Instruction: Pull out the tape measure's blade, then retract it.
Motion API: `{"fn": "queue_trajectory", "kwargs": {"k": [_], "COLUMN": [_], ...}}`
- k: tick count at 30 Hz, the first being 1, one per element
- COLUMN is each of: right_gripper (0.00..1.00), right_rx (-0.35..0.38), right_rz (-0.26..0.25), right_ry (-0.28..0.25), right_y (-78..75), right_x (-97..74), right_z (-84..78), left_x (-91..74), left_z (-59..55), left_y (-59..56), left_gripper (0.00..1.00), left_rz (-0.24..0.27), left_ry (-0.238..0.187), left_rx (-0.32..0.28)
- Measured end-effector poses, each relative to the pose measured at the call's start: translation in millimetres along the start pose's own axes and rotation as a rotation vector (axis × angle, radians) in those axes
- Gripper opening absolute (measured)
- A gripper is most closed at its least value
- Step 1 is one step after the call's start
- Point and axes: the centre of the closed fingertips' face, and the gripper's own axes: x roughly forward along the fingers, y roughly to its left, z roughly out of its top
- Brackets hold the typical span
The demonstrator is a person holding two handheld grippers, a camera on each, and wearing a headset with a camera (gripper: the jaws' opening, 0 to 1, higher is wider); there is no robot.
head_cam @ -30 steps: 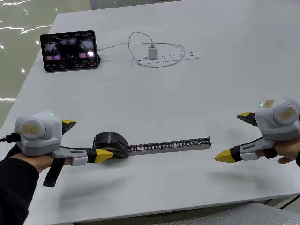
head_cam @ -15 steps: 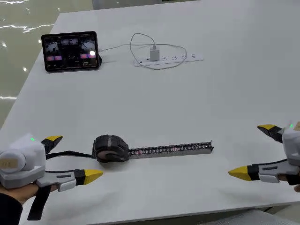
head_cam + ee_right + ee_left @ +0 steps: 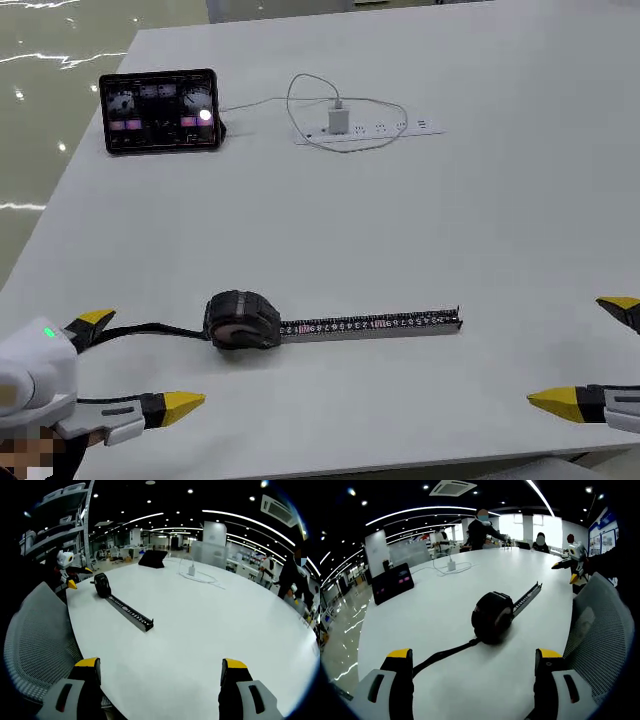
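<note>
Both grippers off, blade lying out on the table.
On the wide white tabletop (image 3: pixel 400 220), a dark tablet with a lit screen (image 3: pixel 161 110) stands far left. Near the front edge the black round-cased tape measure (image 3: pixel 241 320) lies with its dark numbered blade (image 3: pixel 370 324) run out flat to the right. The left yellow-tipped gripper (image 3: pixel 148 360) sits near the case, jaws spread wide, holding nothing; the right yellow-tipped gripper (image 3: pixel 575 352) is well past the blade's end, equally wide, empty.
</note>
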Motion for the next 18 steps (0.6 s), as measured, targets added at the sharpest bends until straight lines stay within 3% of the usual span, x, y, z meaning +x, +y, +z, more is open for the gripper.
{"fn": "queue_trajectory", "kwargs": {"k": [7,13,18], "right_gripper": [0.99,0.99,0.99], "right_rx": [-0.006,-0.007,-0.014], "right_rz": [-0.019,-0.037,-0.037], "right_ry": [0.04,0.031,0.04], "right_y": [-0.2,-3.2,-1.1], "right_x": [-5.7,-8.8,-11.3], "right_z": [-12.0,-13.0,-15.1], "left_x": [-4.0,-3.1,-3.8], "left_z": [-1.5,3.9,1.8], "left_y": [-4.5,-6.7,-5.9], "left_gripper": [0.99,0.99,0.99], "left_rz": [-0.016,-0.013,-0.004], "left_ry": [-0.003,-0.019,-0.012], "left_rx": [-0.008,0.002,-0.003]}}
